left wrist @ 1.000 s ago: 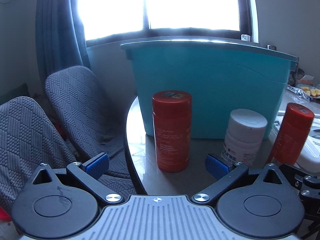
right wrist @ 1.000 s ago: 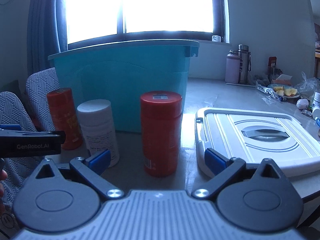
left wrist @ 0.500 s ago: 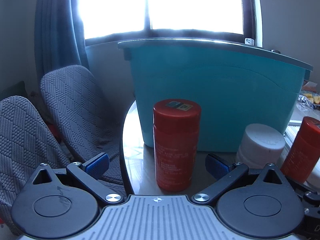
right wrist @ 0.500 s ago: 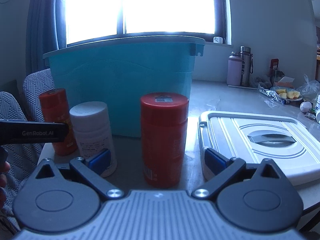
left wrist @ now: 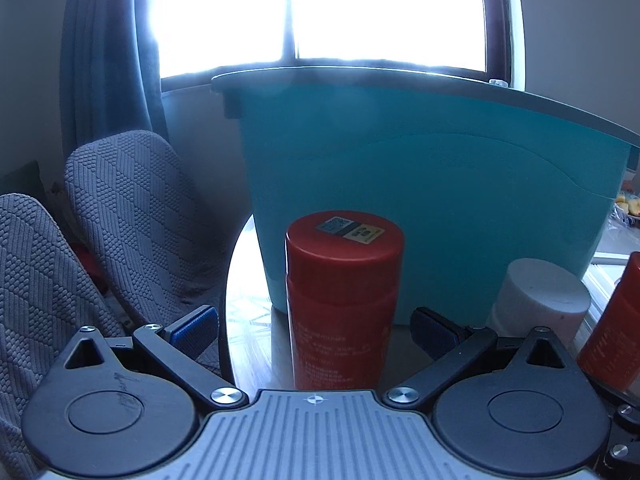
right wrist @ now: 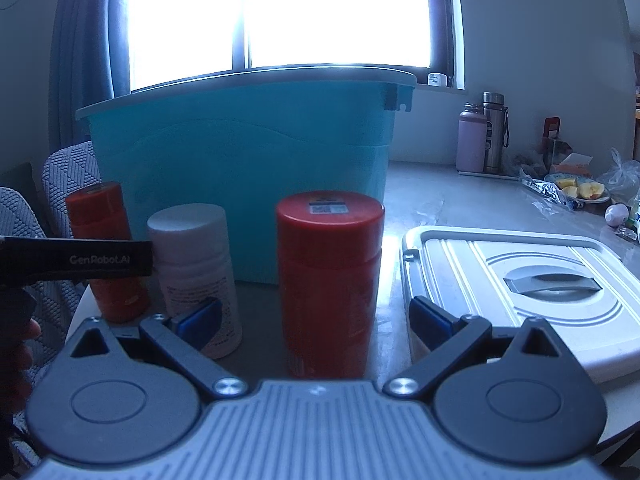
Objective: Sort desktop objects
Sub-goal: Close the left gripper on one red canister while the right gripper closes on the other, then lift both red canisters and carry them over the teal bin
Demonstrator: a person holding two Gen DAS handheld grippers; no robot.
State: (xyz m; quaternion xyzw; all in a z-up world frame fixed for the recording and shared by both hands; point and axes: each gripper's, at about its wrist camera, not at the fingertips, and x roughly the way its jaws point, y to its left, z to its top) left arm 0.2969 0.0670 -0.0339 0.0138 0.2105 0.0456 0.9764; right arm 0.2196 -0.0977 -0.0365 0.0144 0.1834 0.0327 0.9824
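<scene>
Presently, three containers were found standing upright in a row on the table (right wrist: 448, 200), long axes vertical and caps uppermost, just in front of the teal bin (right wrist: 248, 152). The left red canister (left wrist: 344, 304) was seen centred between the spread fingers of the left gripper (left wrist: 314, 328), which was held level and pointed at the bin; the jaws were wide apart, and no contact with the canister could be made out. The right red canister (right wrist: 330, 280) was likewise framed by the right gripper (right wrist: 314, 320), held level, jaws wide apart, no contact discernible. The white bottle (right wrist: 194, 276) was noted between the two canisters, apart from both. A white bin lid (right wrist: 520, 280) was observed lying flat just beside the right red canister. The left gripper's body was seen at the left edge of the right wrist view, with part of a hand (right wrist: 20, 344) beneath it.
</scene>
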